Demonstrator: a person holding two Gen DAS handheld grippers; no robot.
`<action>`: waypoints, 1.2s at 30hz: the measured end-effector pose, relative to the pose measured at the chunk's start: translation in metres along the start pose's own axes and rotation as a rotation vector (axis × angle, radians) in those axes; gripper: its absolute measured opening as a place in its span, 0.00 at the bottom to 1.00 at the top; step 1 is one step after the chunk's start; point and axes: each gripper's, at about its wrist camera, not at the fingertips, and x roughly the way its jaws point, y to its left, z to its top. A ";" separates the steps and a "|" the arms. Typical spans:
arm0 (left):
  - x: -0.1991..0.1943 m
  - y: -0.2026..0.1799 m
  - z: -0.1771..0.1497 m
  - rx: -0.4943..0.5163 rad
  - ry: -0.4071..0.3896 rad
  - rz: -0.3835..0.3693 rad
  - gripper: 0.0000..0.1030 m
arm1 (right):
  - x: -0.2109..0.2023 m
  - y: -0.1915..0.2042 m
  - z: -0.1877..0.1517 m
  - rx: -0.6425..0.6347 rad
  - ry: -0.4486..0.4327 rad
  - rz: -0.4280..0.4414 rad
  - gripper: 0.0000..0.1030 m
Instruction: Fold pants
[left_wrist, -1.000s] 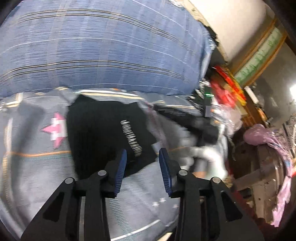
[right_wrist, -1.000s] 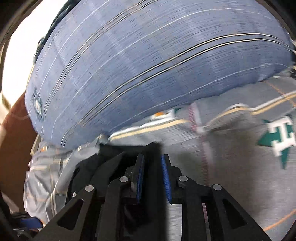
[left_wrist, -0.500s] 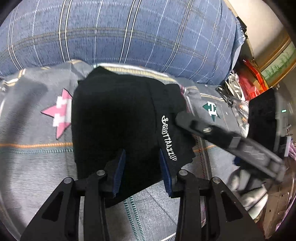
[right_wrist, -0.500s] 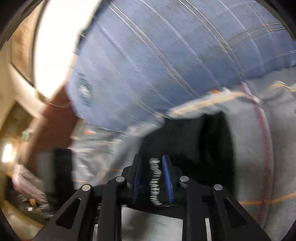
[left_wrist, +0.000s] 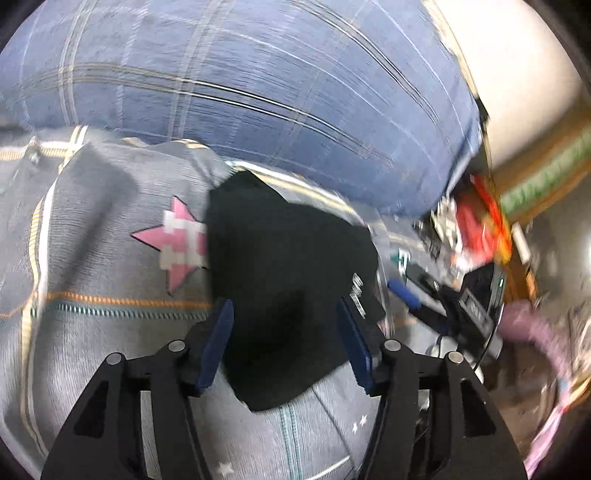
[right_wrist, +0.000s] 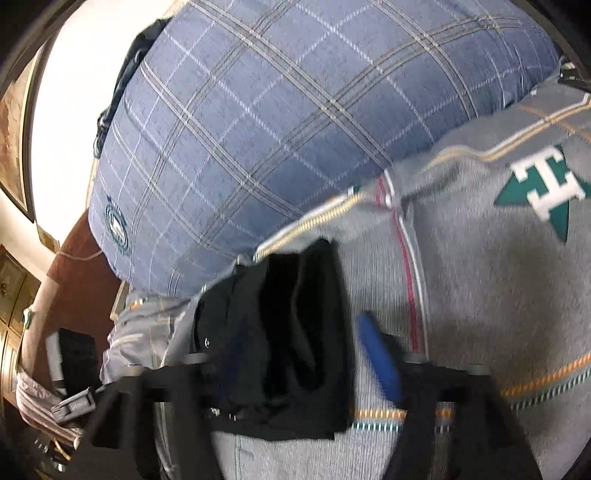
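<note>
With both tools just let go, your folded pants (left_wrist: 288, 295) lie as a compact black bundle on the grey patterned bedspread (left_wrist: 110, 332), right up against the big blue plaid pillow (left_wrist: 258, 92). Left tool (left_wrist: 286, 341): jaws have just been opening, now spread, blue pads (left_wrist: 218, 343) standing either side of the bundle's near edge and pressing nothing. Right tool (right_wrist: 299, 369): jaws also just opened wide; bundle sits between them, left pad lost in blur and black cloth, right pad (right_wrist: 380, 365) clear of the fabric.

Relation that matters: bundle lies straight ahead of and below both tools, long axis running away from you toward the pillow in the left view. Right view shows the stacked fold layers edge-on, so the right tool looks nearer that edge. Fold looks about done; if you tidy or shift it, come from the near edge. White lettering (left_wrist: 357, 295) marks the bundle's right side.
</note>
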 end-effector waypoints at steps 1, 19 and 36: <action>0.006 0.005 0.004 -0.008 0.004 -0.009 0.66 | 0.007 0.000 0.003 0.008 0.021 0.015 0.79; 0.030 0.001 0.013 0.005 0.048 -0.022 0.65 | 0.069 0.043 -0.001 0.037 0.144 0.062 0.19; -0.045 0.022 -0.018 0.007 -0.057 0.094 0.66 | 0.060 0.079 -0.041 -0.098 0.122 -0.220 0.21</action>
